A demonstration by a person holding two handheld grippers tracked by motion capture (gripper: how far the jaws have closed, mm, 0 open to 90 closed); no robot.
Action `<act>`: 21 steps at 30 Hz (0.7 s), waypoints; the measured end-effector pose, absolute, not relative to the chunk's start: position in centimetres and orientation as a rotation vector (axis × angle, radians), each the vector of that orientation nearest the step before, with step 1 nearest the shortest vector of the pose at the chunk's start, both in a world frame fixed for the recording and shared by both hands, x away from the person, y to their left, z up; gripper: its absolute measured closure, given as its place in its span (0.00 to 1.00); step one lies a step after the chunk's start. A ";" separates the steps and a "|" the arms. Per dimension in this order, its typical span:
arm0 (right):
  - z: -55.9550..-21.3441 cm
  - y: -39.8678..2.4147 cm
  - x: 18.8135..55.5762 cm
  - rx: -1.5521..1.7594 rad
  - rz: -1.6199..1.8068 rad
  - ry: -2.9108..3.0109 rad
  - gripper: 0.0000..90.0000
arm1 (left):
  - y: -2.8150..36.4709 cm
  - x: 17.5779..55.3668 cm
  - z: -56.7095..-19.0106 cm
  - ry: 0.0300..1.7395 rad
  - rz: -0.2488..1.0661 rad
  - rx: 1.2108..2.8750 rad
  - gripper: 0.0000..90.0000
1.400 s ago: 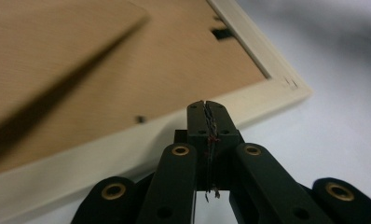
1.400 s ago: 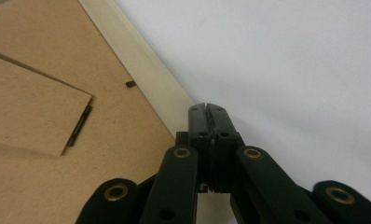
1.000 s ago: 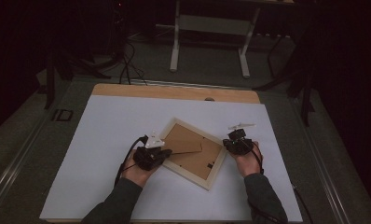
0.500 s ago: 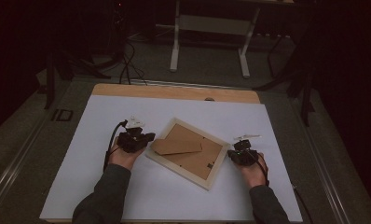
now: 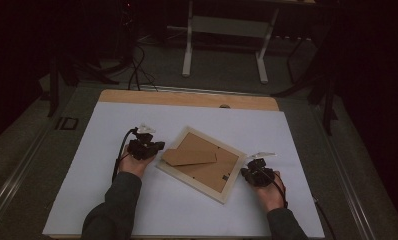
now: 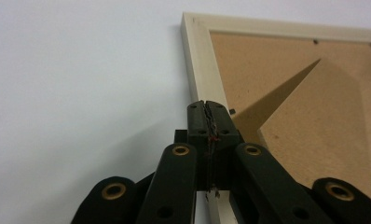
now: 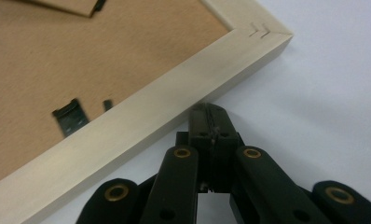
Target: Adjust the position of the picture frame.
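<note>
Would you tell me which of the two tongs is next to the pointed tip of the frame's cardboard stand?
The left tongs: the stand points toward them, while the right tongs sit at the picture frame's opposite edge.

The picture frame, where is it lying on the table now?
In the high view the picture frame lies back-up and askew on the white sheet, near the middle, between the left tool and the right tool.
</note>
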State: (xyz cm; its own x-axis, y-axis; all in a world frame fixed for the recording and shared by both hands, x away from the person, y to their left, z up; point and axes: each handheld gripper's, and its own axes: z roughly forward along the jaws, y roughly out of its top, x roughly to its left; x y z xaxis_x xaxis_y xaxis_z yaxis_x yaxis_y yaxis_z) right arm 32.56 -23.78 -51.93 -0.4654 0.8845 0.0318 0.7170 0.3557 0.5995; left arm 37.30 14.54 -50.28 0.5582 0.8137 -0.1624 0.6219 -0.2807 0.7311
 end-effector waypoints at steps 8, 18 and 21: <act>-52.0 -23.3 31.6 1.409 0.807 2.331 1.00 | 14.2 38.4 -52.1 1.195 0.274 2.066 1.00; -52.0 -22.7 30.6 1.381 0.814 2.353 1.00 | 13.9 38.3 -52.7 1.198 0.273 2.119 1.00; -52.0 -22.7 30.7 1.378 0.806 2.360 1.00 | 14.0 38.2 -52.9 1.204 0.270 2.119 1.00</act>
State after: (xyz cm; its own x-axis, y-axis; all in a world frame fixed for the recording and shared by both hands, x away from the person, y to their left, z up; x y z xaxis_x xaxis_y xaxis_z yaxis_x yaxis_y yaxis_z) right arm 30.70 -22.67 -51.97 -0.4996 0.8658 0.0288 0.7027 0.3856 0.5980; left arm 38.19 14.02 -52.91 0.5516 0.8216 -0.1440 0.6816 -0.3445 0.6456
